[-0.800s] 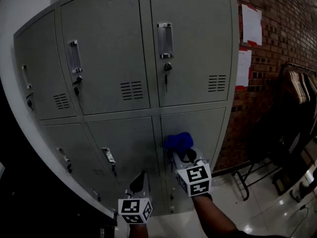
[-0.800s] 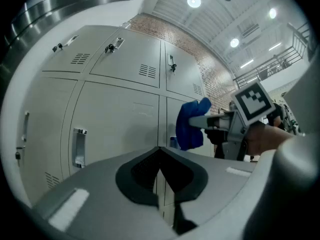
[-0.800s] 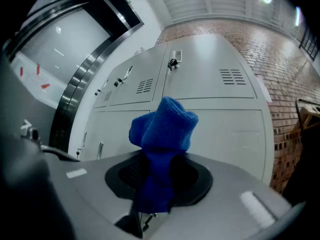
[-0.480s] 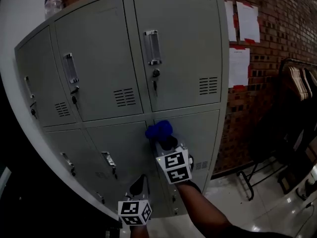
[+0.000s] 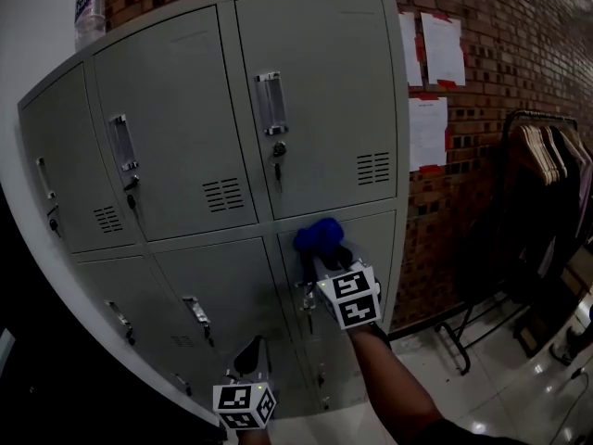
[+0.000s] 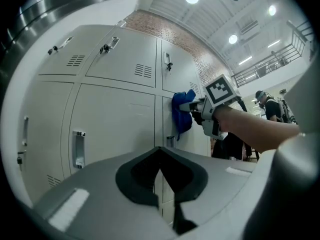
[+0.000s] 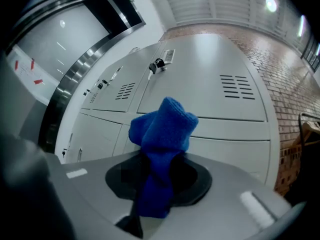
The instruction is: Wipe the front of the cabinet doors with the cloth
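Observation:
A grey metal locker cabinet (image 5: 306, 109) with upper and lower doors fills the head view. My right gripper (image 5: 326, 251) is shut on a bunched blue cloth (image 5: 320, 236), which presses the top of the lower right door (image 5: 366, 267), just under the seam. The same cloth (image 7: 162, 134) sticks out of the jaws in the right gripper view. My left gripper (image 5: 252, 360) hangs low before the lower middle door (image 5: 232, 304), jaws shut and empty. In the left gripper view the cloth (image 6: 182, 111) and right gripper (image 6: 187, 106) show against the door.
A brick wall (image 5: 519, 54) with pinned papers (image 5: 431, 49) stands right of the cabinet. A clothes rack (image 5: 547, 156) with hangers sits at far right. A bottle (image 5: 90, 7) stands on the cabinet's top. Door handles (image 5: 269, 105) and keys jut out. People stand in the left gripper view's background.
The right gripper with the cloth has swept from the right lower door leftward toward the seam, then back right and slightly up. The head view has tilted upward. The left gripper stayed low.

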`<state>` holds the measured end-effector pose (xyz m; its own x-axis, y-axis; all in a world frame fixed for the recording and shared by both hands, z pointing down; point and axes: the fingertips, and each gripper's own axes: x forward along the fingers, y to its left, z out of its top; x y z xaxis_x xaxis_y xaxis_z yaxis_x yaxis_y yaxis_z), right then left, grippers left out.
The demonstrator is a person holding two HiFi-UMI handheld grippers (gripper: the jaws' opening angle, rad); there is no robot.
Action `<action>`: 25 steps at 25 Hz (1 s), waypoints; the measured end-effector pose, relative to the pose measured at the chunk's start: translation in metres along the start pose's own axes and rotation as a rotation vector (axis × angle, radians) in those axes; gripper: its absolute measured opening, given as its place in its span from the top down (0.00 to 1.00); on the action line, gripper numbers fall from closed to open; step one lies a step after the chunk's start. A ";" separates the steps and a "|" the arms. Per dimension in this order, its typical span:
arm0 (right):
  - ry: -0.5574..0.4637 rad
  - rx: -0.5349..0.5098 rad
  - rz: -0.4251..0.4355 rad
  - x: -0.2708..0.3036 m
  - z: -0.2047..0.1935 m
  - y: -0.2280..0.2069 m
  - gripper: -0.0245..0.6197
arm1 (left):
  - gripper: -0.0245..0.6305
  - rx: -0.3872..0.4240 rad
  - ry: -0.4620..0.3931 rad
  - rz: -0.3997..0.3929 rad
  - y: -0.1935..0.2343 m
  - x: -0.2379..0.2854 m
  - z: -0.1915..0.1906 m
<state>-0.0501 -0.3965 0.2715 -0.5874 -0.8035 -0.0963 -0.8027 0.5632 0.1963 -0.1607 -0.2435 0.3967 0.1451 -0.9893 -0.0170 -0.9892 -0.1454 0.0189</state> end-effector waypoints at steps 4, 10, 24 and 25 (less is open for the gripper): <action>0.022 -0.004 -0.035 -0.014 -0.010 -0.037 0.80 | 0.94 0.016 -0.014 -0.013 0.001 -0.002 0.005; 0.040 -0.010 -0.116 -0.037 -0.022 -0.094 0.80 | 0.94 0.013 -0.010 -0.012 0.008 -0.008 0.002; 0.042 -0.050 -0.289 -0.072 -0.027 -0.149 0.80 | 0.94 0.039 -0.018 -0.031 0.006 -0.008 0.000; 0.017 -0.034 -0.271 -0.072 -0.022 -0.137 0.80 | 0.94 0.036 -0.023 -0.037 0.005 -0.007 0.001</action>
<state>0.1049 -0.4202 0.2730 -0.3498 -0.9274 -0.1330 -0.9262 0.3209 0.1981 -0.1666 -0.2371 0.3961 0.1814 -0.9826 -0.0403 -0.9834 -0.1808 -0.0177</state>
